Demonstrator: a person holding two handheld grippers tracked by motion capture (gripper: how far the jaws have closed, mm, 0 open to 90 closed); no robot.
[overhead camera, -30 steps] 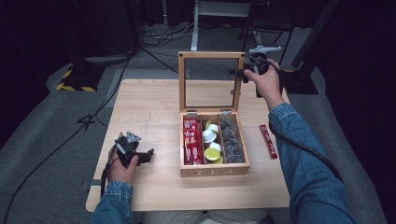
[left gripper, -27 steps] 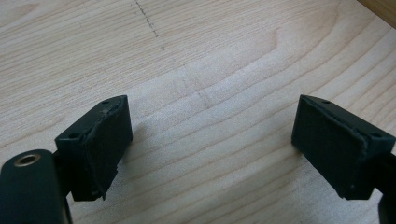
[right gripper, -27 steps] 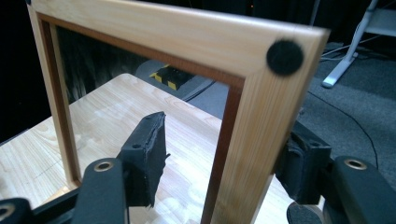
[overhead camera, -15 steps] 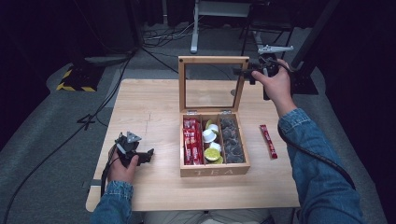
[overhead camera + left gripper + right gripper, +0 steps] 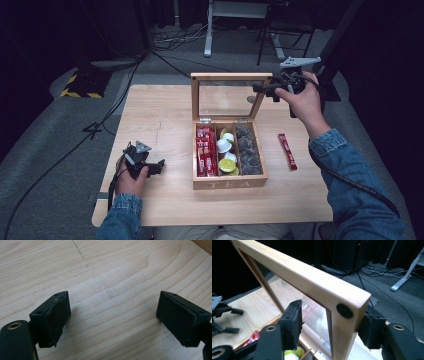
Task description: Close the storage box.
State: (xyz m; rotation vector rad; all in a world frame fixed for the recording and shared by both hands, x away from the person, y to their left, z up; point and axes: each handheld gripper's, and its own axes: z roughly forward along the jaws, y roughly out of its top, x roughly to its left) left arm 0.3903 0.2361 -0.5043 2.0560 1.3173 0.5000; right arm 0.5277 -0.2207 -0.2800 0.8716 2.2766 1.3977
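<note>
A wooden tea box [image 5: 227, 183] sits mid-table with its glass-paned lid [image 5: 230, 77] raised. Its three compartments hold red sachets [image 5: 205, 150], white and yellow-green pods [image 5: 227, 150] and dark packets [image 5: 247, 150]. My right gripper [image 5: 265, 91] is at the lid's top right corner. In the right gripper view its jaws [image 5: 332, 315] straddle the lid frame [image 5: 312, 282]. One pad lies against the frame's back, and the other pad [image 5: 293, 320] stands clear of the glass. My left gripper [image 5: 159, 166] rests open near the table's front left, with only bare wood between its jaws [image 5: 113, 312].
A single red sachet [image 5: 287, 151] lies on the table [image 5: 160, 110] to the right of the box. Cables and a metal stand base [image 5: 240, 30] lie on the dark floor beyond the far edge. Black-and-yellow hazard tape [image 5: 80, 90] marks the floor at left.
My right hand and gripper have moved right and toward me along the lid's top corner. The lid's top edge has come nearer with them. The left gripper has stayed where it was.
</note>
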